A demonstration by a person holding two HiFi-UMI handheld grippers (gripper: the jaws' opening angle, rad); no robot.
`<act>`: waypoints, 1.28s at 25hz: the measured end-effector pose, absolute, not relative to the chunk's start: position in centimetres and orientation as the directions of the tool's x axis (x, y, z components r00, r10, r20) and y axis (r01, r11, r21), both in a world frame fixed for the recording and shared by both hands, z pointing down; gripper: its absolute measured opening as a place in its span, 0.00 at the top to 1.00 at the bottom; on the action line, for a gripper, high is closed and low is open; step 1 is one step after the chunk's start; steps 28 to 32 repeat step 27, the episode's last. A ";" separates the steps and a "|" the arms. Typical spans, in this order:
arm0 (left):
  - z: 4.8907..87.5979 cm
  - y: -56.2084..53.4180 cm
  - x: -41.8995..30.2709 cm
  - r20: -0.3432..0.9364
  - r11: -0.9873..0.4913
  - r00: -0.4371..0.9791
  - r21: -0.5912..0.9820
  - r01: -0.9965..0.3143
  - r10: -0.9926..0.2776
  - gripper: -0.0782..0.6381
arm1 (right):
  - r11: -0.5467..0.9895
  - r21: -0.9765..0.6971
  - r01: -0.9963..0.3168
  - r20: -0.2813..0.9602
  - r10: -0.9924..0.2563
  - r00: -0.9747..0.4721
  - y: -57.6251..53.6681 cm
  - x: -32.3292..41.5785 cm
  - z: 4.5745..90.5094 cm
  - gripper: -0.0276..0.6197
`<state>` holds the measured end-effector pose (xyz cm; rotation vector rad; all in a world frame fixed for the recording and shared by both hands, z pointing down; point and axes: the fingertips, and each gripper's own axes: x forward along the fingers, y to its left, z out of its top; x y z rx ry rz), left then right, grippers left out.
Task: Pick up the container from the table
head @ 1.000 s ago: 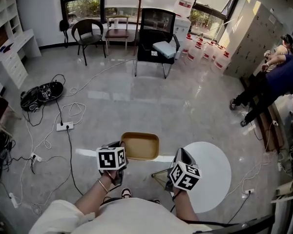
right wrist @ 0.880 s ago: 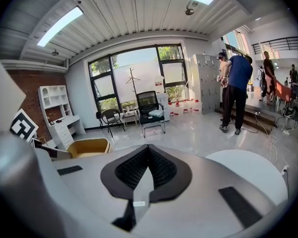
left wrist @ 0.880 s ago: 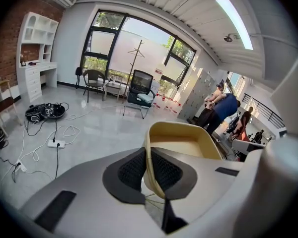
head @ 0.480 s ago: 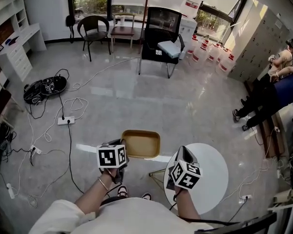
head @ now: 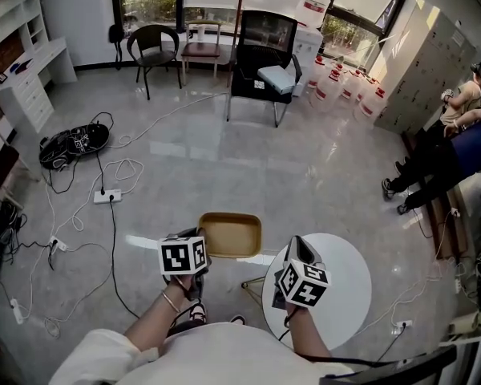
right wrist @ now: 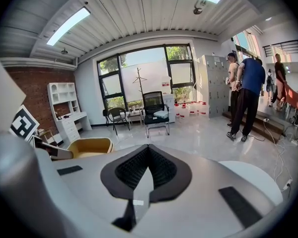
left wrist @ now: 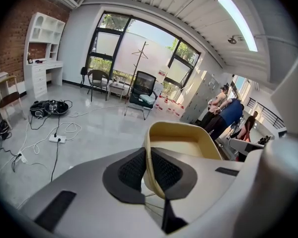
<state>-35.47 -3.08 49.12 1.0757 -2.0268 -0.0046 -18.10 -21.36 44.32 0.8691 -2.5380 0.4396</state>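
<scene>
A shallow tan container (head: 231,235) hangs in the air over the floor, just left of the round white table (head: 345,283). My left gripper (head: 201,247) is shut on its near left rim. In the left gripper view the thin rim (left wrist: 149,170) runs between the two black pads, with the container (left wrist: 186,138) stretching away beyond them. My right gripper (head: 298,244) hovers over the table's left edge. Its jaws are shut with nothing between them (right wrist: 148,148). The right gripper view shows the container (right wrist: 89,147) off to the left.
Power strips and cables (head: 104,195) lie on the floor at the left. A black chair (head: 260,50) and water jugs (head: 345,87) stand at the back. People (head: 457,143) are at the right, and a white desk (head: 24,74) at the far left.
The head view has shifted a little. Both grippers and the held container keep much the same place, and the left grip on the rim is unchanged.
</scene>
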 end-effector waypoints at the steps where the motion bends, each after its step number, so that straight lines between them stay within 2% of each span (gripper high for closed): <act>1: 49.1 -3.2 -35.5 0.660 0.636 -0.299 0.353 -0.687 -0.689 0.84 | 0.757 -0.157 -0.634 0.483 -0.501 -0.718 -21.5 -18.1 44.3 0.92; 32: 48.9 -2.3 -34.0 0.663 0.625 -0.290 0.343 -0.701 -0.690 0.84 | 0.774 -0.111 -0.624 0.482 -0.507 -0.715 -20.0 -17.1 43.5 0.92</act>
